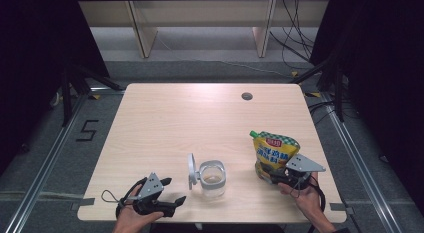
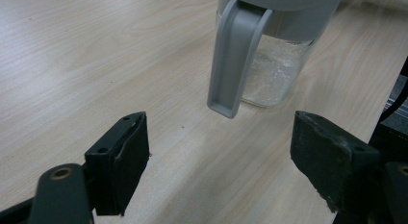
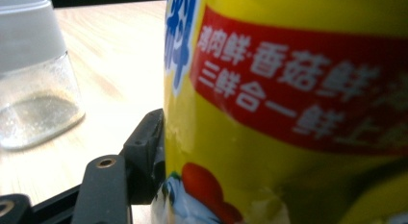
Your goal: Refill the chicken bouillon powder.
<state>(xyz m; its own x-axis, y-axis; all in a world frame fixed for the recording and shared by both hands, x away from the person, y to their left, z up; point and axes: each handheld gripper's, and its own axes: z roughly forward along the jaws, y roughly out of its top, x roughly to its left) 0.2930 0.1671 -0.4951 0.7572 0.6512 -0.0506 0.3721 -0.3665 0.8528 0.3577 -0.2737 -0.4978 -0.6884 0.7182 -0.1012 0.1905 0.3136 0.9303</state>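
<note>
Pale wood grain runs across the worktop [image 1: 165, 123], with dark floor and cables lying beyond its far edge. Near the right front corner a yellow seasoning pouch [image 1: 274, 154] is stood upright, its green spout at the far left top corner. The right gripper [image 1: 289, 178] is brought against the pouch's lower near side; in the right gripper view the left jaw is seen touching the pouch [image 3: 288, 113] wall, while the other jaw is hidden behind the bag, so a firm hold cannot be confirmed — the jaws are judged not yet clamped, with the pouch between them.

At the middle front a glass jar [image 1: 212, 179] is set, its grey lid [image 1: 191, 170] swung open to the left on its hinge. A little pale powder is seen at the bottom of the jar [image 2: 274, 75]. The left gripper [image 1: 172, 190] is held near the left front, jaws spread wide and empty, pointed at the jar from just beside it.

The step in hand is judged to be taking hold of the pouch. A grip low on the soft wall may let the bag fold over — a squeeze nearer the middle would be steadier. The spout should be kept upward while lifting, and the jar steadied with the free gripper.
</note>
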